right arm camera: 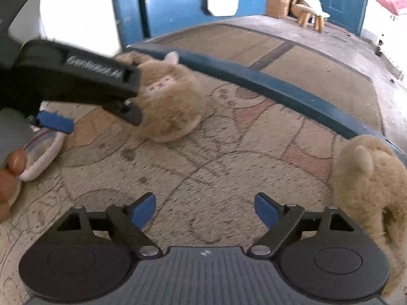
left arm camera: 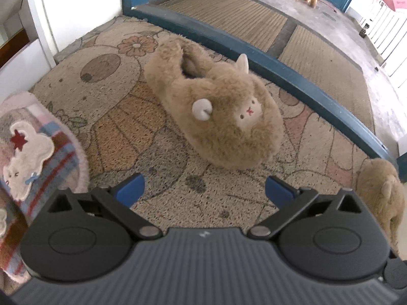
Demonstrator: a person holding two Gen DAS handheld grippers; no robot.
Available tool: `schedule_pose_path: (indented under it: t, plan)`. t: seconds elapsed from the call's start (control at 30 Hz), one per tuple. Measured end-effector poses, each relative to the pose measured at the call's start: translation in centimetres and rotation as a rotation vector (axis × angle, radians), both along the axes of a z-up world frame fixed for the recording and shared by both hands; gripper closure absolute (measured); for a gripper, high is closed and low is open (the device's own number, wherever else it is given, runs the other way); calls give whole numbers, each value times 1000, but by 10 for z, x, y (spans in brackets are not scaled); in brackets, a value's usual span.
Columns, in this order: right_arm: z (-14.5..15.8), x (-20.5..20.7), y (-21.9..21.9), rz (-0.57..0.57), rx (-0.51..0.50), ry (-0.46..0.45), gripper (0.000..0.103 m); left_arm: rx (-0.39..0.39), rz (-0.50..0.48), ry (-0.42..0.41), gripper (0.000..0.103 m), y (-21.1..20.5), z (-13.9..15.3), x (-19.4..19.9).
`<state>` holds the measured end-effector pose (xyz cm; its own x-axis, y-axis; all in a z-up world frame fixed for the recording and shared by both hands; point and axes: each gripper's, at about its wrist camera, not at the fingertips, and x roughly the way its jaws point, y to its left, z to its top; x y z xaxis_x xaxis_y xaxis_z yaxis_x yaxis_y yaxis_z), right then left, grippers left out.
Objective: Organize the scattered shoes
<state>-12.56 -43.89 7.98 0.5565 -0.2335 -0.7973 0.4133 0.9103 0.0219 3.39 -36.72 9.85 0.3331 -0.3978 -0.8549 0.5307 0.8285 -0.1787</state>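
A tan plush sheep slipper [left arm camera: 216, 109] is lying on the cartoon-printed doormat [left arm camera: 122, 132], near the mat's far edge beside the blue door threshold [left arm camera: 292, 71], its embroidered face turned toward the camera. The left gripper [left arm camera: 203, 190] is hovering just short of it, blue-padded fingers [left arm camera: 132, 188] standing wide apart with nothing between them. Its matching tan slipper [right arm camera: 368, 185] is sitting toward the mat's right edge, just beside the right gripper [right arm camera: 204, 211], whose fingers are also spread, over bare mat. A pink plaid slipper with a bear patch [left arm camera: 33, 157] is resting at the mat's left edge. Beyond the threshold, a ribbed outdoor mat [left arm camera: 229, 15] is lying on concrete.
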Motion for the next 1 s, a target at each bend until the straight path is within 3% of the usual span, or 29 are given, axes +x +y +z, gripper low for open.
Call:
schedule_pose_path:
  t: [0.3,0.8,1.0]
  plan:
    - [-4,-9,15,28,22,30,2,40,-50,-36,0,0,10,-18]
    - [0,-41,11,-4,-20,52,1,25,-118,11,0,-15,7,-51]
    - [17,-54,5,-27,-81,30,1,23,-129,23,0,-16,7,-57]
